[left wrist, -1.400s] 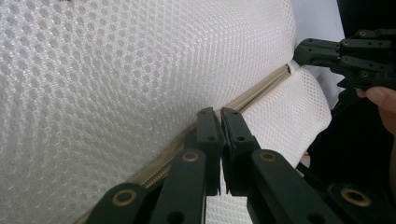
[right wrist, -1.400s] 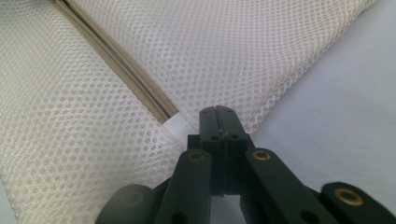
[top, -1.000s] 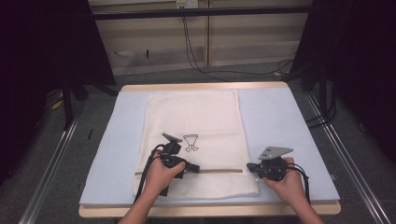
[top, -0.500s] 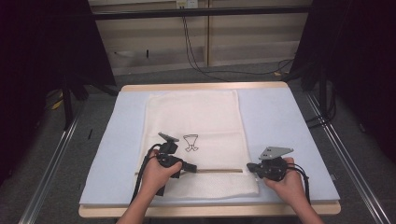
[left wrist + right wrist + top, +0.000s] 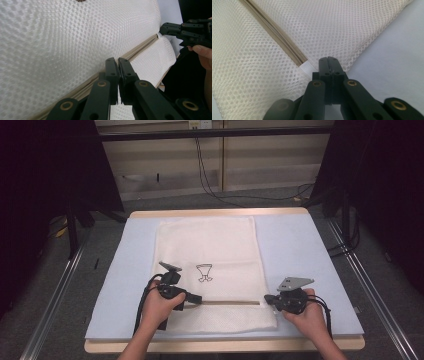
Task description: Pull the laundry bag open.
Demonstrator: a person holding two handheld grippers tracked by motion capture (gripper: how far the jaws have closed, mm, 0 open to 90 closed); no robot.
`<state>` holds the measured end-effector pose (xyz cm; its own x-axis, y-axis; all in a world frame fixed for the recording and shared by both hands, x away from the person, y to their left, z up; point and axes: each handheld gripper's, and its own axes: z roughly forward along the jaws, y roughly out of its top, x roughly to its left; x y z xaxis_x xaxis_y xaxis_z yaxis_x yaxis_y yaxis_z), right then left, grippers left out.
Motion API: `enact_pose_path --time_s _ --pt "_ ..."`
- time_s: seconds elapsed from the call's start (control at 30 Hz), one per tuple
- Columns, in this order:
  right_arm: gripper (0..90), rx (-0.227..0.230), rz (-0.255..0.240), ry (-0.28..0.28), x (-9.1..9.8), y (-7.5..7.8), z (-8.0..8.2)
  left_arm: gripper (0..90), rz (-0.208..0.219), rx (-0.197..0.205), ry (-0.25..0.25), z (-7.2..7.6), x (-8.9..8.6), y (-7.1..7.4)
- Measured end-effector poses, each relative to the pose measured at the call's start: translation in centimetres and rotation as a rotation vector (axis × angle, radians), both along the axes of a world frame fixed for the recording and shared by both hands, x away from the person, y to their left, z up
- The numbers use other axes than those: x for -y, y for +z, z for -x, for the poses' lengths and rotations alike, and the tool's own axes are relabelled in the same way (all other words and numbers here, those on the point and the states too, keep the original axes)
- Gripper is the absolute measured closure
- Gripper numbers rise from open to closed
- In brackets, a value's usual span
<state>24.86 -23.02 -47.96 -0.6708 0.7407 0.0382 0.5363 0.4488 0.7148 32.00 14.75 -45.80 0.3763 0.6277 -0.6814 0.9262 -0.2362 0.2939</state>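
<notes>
A white mesh laundry bag (image 5: 207,270) lies flat on the pale blue bench (image 5: 305,250), its zipper (image 5: 227,303) running across near the front edge. The left tool (image 5: 196,298) is clamped on the zipper's pull partway along; the right tool (image 5: 268,298) pinches the bag's fabric at the zipper's end.

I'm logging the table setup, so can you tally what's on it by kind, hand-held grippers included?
White mesh laundry bag: 1
Pale blue table mat: 1
Hand-held grippers: 2, the left hand-held gripper and the right hand-held gripper
Total: 4
</notes>
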Motion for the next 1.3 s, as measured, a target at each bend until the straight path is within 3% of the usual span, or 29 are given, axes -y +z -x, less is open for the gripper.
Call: enact_pose_path --time_s 0.13,0.3,0.47,0.5,0.73,0.87,1.07,1.13,1.3 --pt "90.0 -0.002 -0.002 -0.003 0.0 0.0 0.0 87.1 0.019 -0.003 0.006 0.1 -0.3 0.1" --pt "90.0 0.000 0.000 0.001 0.0 0.0 0.0 87.1 -0.004 0.012 0.000 0.2 -0.6 0.2" --pt "90.0 -0.007 -0.001 0.004 0.0 0.0 -0.1 87.2 0.012 -0.005 0.025 0.3 -1.3 0.2" --pt "90.0 -0.009 -0.004 0.005 0.1 0.0 -0.1 87.2 -0.005 0.009 0.020 0.3 -1.4 0.2" --pt "90.0 -0.013 0.001 0.010 0.0 0.1 -0.1 87.2 -0.018 -0.004 0.055 0.6 -3.3 0.3" --pt "90.0 -0.009 0.002 0.021 0.0 0.0 -0.1 87.2 0.014 0.004 0.063 0.9 -4.9 0.1" --pt "90.0 -0.013 0.004 0.016 0.1 0.1 -0.1 87.1 0.001 0.023 0.068 1.1 -5.7 0.3" --pt "90.0 -0.008 0.005 0.018 0.0 0.0 -0.1 87.1 0.025 0.012 0.073 1.2 -5.8 0.4" --pt "90.0 -0.010 0.001 0.015 0.1 0.0 -0.1 87.1 0.021 0.011 0.091 1.2 -6.5 0.6"
